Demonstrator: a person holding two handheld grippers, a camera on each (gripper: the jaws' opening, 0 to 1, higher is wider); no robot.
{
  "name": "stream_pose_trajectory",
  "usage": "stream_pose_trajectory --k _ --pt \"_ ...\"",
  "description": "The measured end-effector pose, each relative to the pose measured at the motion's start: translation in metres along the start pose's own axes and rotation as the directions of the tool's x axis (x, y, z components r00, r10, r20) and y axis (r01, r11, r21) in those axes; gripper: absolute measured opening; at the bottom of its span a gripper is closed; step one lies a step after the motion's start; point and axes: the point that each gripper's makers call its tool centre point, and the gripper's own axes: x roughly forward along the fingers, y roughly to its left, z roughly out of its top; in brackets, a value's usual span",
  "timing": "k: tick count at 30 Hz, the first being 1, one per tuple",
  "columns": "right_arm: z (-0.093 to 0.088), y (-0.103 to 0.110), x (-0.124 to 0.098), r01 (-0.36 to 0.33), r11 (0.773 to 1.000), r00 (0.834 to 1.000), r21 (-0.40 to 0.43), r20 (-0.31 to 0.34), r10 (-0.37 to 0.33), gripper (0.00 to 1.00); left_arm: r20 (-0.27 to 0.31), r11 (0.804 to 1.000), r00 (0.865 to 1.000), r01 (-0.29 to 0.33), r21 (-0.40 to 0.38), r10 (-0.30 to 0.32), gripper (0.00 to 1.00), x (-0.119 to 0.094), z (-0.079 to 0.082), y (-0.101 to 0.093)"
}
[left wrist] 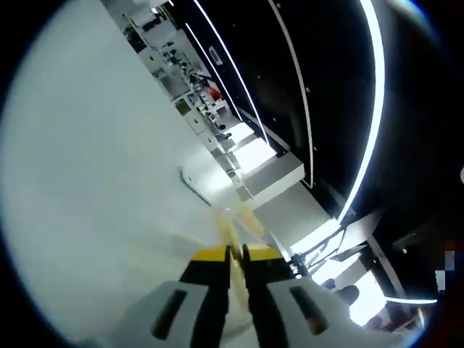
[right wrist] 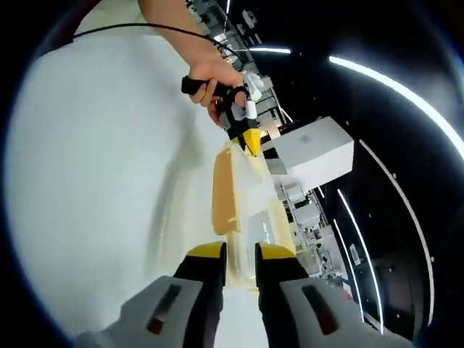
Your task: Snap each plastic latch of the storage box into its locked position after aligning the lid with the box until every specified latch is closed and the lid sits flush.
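The white desk (right wrist: pixel 87 181) is the biggest thing here, spreading across the left of both views under bright glare. On it lies the storage box (right wrist: pixel 250 210), a clear, yellowish plastic box with its lid (right wrist: pixel 225 192) on top; in the right gripper view it runs lengthwise away from the camera, from just ahead of the right tool's tips up toward the other tool at its far end. In the left gripper view a part of the same pale yellow plastic (left wrist: pixel 235 217) shows just beyond the left tool's tips, blurred by the glare. A white box (right wrist: pixel 315 152) stands past the storage box on the right of the right gripper view, and behind it dark walls carry long light strips (right wrist: pixel 399 90).

The right tool (right wrist: pixel 239 254) sits at the near end of the storage box, its yellow-tipped jaws a little apart, with the edge of the box between them; whether they press on it I cannot tell. The left tool (left wrist: pixel 237 252) has its jaws nearly together with only a thin slit between them, and whether anything is pinched there I cannot tell. In the right gripper view a person's hand (right wrist: pixel 214 80) grips its handle at the box's far end, a black cable (right wrist: pixel 130 27) trailing off.
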Motion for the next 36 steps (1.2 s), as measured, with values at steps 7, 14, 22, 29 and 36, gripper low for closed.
stream_pose_trajectory --k 7,14,22,29,36 --pt "-0.0004 -0.0012 -0.0026 -0.045 0.991 0.999 0.122 0.006 0.045 0.18 0.003 1.000 1.000 -0.002 -0.013 0.002 0.06 -0.0005 -0.0024 -0.0018" --pt "-0.0017 -0.0018 -0.0019 -0.084 0.969 0.996 0.233 0.026 0.080 0.21 0.008 1.000 1.000 -0.001 -0.027 0.001 0.06 0.0001 0.0005 0.0004" --pt "-0.0027 -0.0023 -0.0018 -0.147 0.924 0.989 0.354 0.069 0.131 0.25 0.008 1.000 1.000 -0.003 -0.029 0.003 0.06 0.0002 0.0017 0.0016" --pt "-0.0004 -0.0044 -0.0026 -0.215 0.852 0.976 0.477 0.131 0.173 0.26 0.010 0.999 1.000 -0.002 -0.034 0.003 0.06 -0.0008 -0.0001 0.0002" --pt "-0.0033 -0.0064 -0.0035 -0.218 0.833 0.975 0.509 0.141 0.169 0.28 0.011 0.999 1.000 -0.001 -0.038 0.001 0.06 -0.0012 0.0014 0.0010"
